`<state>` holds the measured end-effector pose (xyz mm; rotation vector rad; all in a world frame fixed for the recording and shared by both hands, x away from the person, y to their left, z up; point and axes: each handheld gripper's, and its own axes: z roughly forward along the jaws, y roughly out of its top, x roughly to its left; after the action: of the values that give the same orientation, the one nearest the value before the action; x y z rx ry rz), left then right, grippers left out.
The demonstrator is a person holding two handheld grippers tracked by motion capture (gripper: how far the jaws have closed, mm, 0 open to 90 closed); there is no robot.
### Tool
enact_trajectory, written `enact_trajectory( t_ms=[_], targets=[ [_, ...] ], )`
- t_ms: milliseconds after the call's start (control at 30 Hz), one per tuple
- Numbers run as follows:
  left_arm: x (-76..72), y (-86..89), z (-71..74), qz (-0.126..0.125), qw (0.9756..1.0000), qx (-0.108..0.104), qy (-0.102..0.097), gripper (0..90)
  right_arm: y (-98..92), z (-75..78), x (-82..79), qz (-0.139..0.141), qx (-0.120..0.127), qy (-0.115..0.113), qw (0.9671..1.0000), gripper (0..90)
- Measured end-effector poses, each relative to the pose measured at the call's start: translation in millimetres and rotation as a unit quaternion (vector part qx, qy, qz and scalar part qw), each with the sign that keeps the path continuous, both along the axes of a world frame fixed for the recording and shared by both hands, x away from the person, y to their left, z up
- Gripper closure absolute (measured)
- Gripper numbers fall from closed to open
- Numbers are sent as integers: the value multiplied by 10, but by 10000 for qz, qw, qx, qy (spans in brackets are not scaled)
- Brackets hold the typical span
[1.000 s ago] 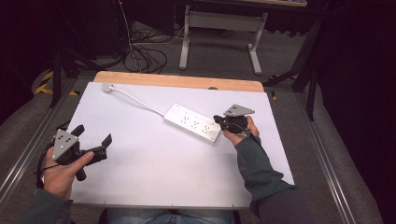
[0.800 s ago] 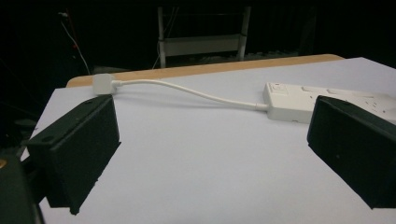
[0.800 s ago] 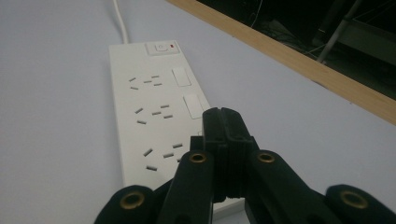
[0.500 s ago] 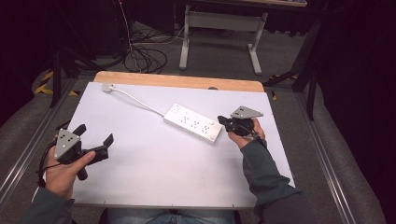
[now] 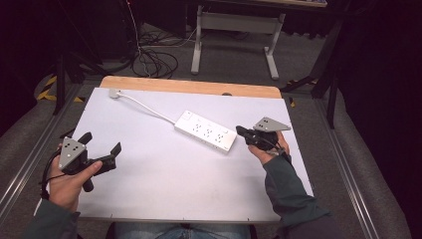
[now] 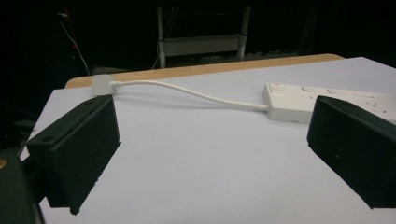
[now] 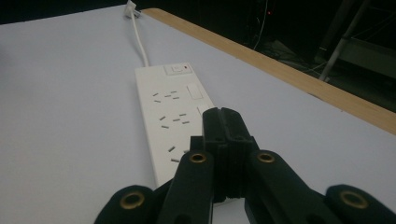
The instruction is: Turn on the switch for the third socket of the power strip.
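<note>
Worktop (image 5: 164, 199): white sheet over a board, bare wood strip along the far edge.

Power strip (image 5: 205, 131): white, flat on the worktop, right of centre and toward the far half, set at a slant. Switch end points to the far left, other end to the right edge. In the right gripper view the switch (image 7: 176, 69) sits at its far end, socket holes run down its face.

Cord (image 5: 147, 107): white, leaves the switch end and curves to the far left corner. Plug (image 5: 114, 92) lies there, close to the wood strip.

Left gripper (image 5: 102, 149): held in the left hand (image 5: 69, 181) at the worktop's left edge, near half. Jaws spread wide, nothing between them. Left gripper view looks across bare sheet to the cord and plug (image 6: 102, 85); power strip (image 6: 299, 100) beyond the right-hand jaw, well apart from it.

Right gripper (image 5: 239, 130): held in the right hand (image 5: 268, 149) near the right edge. Jaws pressed together, nothing held. Tips sit just beside the near end of the power strip; in the right gripper view they overlap its end (image 7: 223, 116). Touching or just above, cannot tell.
</note>
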<state>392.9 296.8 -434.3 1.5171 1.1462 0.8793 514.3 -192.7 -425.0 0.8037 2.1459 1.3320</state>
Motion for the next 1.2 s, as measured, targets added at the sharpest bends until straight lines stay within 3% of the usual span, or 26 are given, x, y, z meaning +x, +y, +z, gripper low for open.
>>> enact_trajectory(
  t_ms=[600,1200],
  targets=[
    [-1,11,6,50,10000,10,3,32,-185,37,-186,-6,202,-85,9998,900],
    [2,-9,1,7,10000,9,-2,31,-251,33,-337,91,366,-153,9992,900]
  ],
)
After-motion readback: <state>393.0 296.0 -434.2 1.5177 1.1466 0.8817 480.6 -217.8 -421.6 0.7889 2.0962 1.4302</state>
